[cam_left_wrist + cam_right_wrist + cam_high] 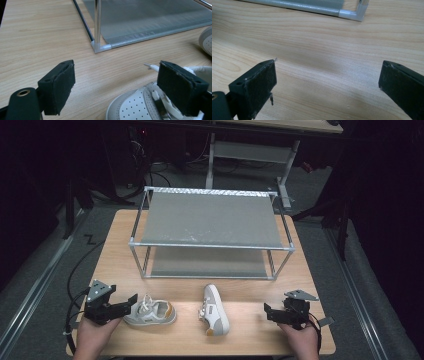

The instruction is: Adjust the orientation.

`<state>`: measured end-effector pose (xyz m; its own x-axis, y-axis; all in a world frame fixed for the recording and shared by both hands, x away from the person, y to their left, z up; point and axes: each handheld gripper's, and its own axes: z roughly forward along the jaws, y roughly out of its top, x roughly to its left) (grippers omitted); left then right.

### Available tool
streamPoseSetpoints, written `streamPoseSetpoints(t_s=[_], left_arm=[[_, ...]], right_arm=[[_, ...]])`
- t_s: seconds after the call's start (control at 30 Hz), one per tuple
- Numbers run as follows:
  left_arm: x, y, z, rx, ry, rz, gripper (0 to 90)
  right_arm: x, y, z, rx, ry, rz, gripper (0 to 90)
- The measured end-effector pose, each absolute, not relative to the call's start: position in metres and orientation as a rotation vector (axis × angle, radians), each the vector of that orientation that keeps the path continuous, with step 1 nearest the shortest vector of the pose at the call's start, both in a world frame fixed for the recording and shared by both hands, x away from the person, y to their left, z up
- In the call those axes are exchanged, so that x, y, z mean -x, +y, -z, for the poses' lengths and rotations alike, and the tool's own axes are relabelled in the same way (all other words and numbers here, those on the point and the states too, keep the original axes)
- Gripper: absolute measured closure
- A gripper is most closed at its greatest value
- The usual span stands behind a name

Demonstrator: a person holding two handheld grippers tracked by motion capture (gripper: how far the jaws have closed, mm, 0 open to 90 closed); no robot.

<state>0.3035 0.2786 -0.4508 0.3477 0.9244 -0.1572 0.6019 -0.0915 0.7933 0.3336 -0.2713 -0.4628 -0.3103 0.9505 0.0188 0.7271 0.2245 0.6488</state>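
Note:
Two white-and-grey sneakers with orange heels lie on the wooden table (250, 290) in front of a two-tier shoe rack (210, 217). The left sneaker (150, 312) has its toe toward my left gripper (131, 301). That gripper is open, and in the left gripper view (117, 72) its right pad (180, 87) hovers over the sneaker's laces (135, 105). The other sneaker (215, 310) lies mid-table with its heel toward the front edge. My right gripper (267, 312) is open over bare wood (329, 72), well to the right of that sneaker.
The rack's metal frame and grey fabric shelves fill the back half of the table; its front corner posts (100, 47) (352, 13) stand close ahead of each gripper. Cables trail off the table's left side (75, 285). A dark floor surrounds the table.

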Motion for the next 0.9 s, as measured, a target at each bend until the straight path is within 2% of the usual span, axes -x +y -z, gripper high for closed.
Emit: streamPoseSetpoints(t_s=[0.67, 0.9], left_arm=[[-0.309, 0.2788, 0.4482, -1.788, 1.348, -0.479, 15.6], [-0.3029, 0.2772, 0.4416, -1.765, 1.335, -0.495, 21.4]], right_arm=[[-0.3283, -0.2713, 0.4663, -1.544, 2.161, -0.814, 1.8], [-0.3277, -0.2688, 0.4651, -1.554, 2.172, -0.841, 2.4]])
